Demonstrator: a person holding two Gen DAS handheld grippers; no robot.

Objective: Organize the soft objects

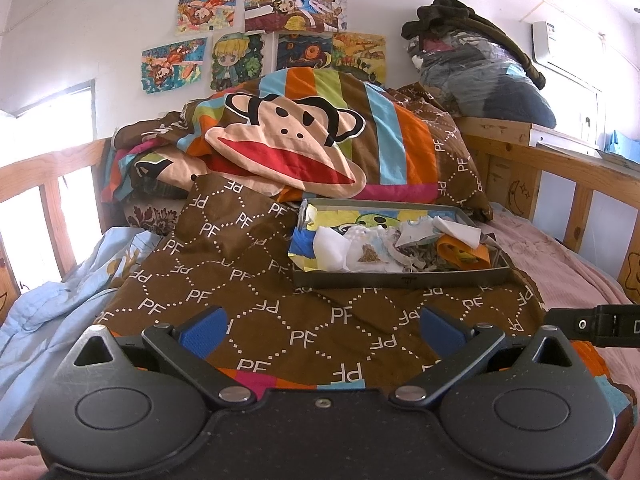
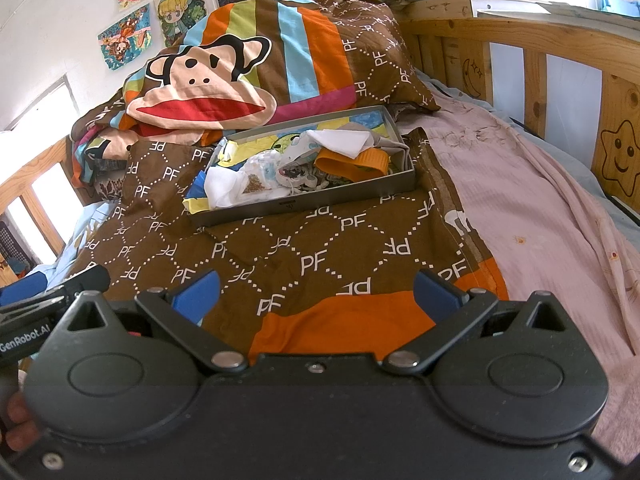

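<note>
Small cloth pieces (image 2: 320,160) are seen heaped loosely in a grey tray (image 2: 304,210) at frame centre, on the bed's brown quilt (image 2: 280,256). Sorting is judged unfinished. Both the left hand-held gripper (image 1: 320,326) and the right hand-held gripper (image 2: 316,292) are held wide, empty.

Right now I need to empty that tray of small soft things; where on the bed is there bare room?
Free: the flat brown quilt between the tray and both hand-held grippers, and the pink sheet alongside the wooden rail. Crowded: the tray itself and the piled monkey bedding behind it.
</note>
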